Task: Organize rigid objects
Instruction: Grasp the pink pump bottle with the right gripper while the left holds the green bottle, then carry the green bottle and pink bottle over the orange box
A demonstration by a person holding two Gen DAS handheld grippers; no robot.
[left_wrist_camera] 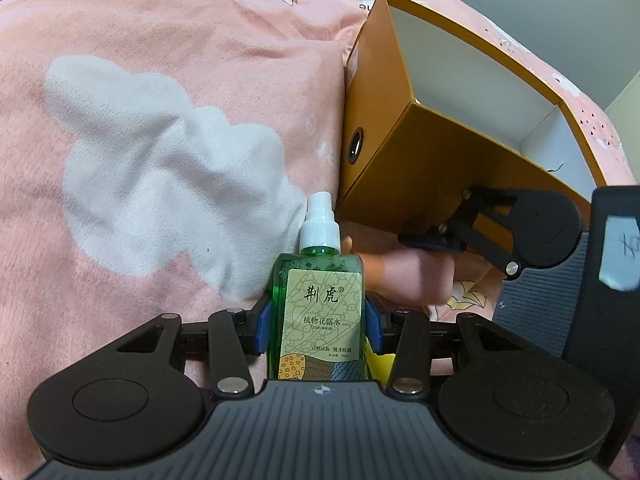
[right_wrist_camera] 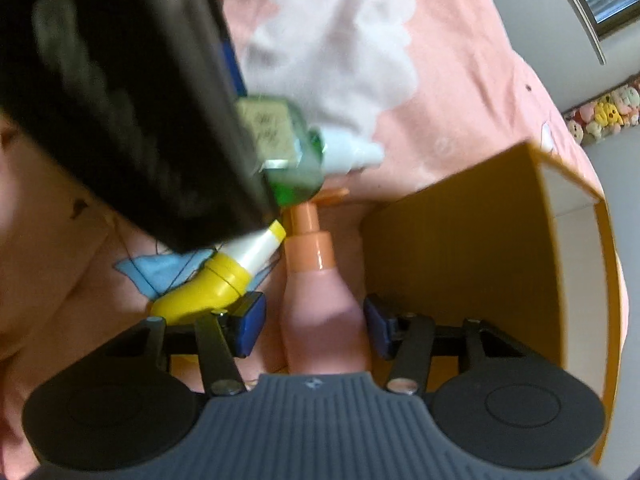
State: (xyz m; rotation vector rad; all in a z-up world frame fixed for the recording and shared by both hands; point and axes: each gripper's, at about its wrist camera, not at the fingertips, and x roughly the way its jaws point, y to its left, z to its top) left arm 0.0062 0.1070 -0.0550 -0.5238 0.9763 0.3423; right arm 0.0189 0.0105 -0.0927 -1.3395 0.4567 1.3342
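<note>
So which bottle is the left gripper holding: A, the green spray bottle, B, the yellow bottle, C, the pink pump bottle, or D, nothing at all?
A: in the left wrist view, the left gripper has its blue pads pressed against both sides of the green spray bottle.

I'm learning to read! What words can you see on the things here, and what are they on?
"荆虎®": big letters on the label of the green bottle held in the left gripper.
"植物花露水": label middle.
"Toilet water": beneath, small and faint.
Bottom label lines: too small to read.
Letters on the pink blanket by the box: cut off, unreadable.
Pink bottle, yellow bottle: no words visible.
</note>
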